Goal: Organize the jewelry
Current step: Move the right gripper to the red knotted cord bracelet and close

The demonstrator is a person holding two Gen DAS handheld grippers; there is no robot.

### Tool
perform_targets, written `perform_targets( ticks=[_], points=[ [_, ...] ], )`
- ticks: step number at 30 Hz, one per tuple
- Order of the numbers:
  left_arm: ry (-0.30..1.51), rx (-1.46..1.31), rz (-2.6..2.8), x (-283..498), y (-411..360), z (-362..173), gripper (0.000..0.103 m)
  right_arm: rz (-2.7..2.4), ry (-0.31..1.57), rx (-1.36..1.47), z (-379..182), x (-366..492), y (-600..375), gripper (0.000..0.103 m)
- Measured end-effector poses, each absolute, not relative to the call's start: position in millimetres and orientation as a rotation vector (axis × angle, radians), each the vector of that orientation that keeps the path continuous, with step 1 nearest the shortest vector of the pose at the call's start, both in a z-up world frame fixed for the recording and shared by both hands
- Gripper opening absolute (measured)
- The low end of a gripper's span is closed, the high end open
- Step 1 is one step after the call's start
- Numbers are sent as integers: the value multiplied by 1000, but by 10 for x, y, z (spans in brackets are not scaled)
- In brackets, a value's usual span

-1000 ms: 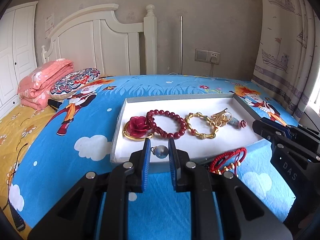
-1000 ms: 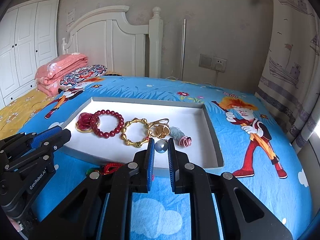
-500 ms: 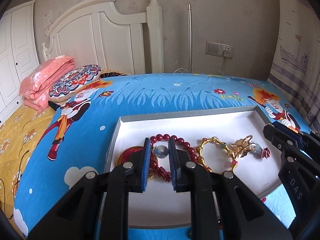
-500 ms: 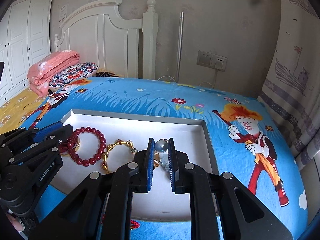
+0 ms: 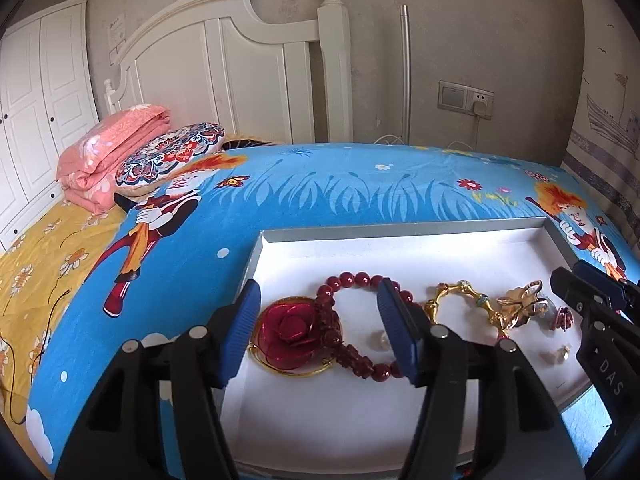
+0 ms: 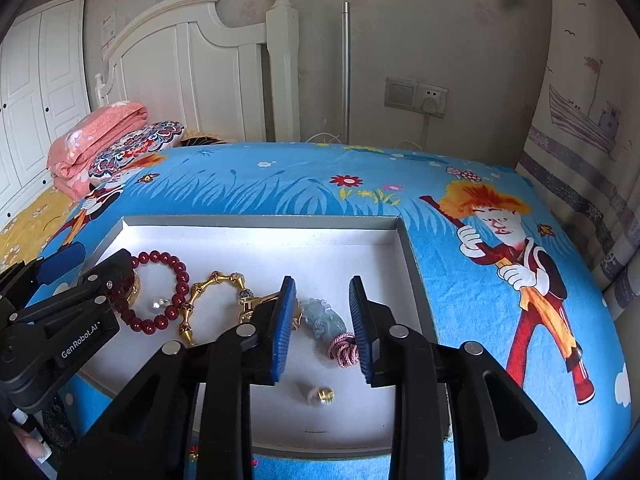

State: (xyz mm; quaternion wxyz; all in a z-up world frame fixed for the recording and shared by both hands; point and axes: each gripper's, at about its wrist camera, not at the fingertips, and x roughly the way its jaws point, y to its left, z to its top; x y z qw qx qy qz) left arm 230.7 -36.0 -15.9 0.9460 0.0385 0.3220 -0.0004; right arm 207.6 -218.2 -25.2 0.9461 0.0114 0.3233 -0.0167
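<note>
Two pearl earrings [image 6: 320, 395] lying loose in tray [image 6: 256, 222], both grippers' jaws just opened, empty.

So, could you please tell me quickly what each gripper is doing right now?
Left gripper: open, just released, holding nothing; pearl earring lies in the tray.
Right gripper: open, just released, empty.

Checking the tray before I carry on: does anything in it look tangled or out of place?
Mostly tidy, but the red bead bracelet overlaps the rose brooch, and one pearl earring lies inside that bracelet's loop, far from the other.

Both wrist cams close, angled down; share tray [image 5: 400, 236].
</note>
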Motion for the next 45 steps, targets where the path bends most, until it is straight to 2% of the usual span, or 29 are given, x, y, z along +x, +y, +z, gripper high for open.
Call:
perform_targets(
  ticks=[4,6,8,15,22,33,37,45],
  points=[
    [645,72,7,2256,-327,-133,72,-25,655,26,-241,2013,-2184,36],
    [641,71,15,2203,-303,-126,81,-11,654,33,-232,1950,-2183,37],
    [629,65,24,2106,-271,-121,87,5,650,29,-223,1866,-2171,45],
    [583,31,21,1708,-157,-89,94,48,642,2,-220,1543,-2145,48],
    [606,37,-15,1429,-188,-145,94,32,664,82,-311,1259,-2179,52],
    [577,82,-29,1044,-243,-212,94,19,697,42,-411,1164,-2053,53],
    [577,95,-42,1006,-296,-253,94,22,715,60,-420,1153,-1995,63],
    [578,86,-48,1005,-240,-324,94,-10,757,58,-497,1175,-1930,64]
  ],
)
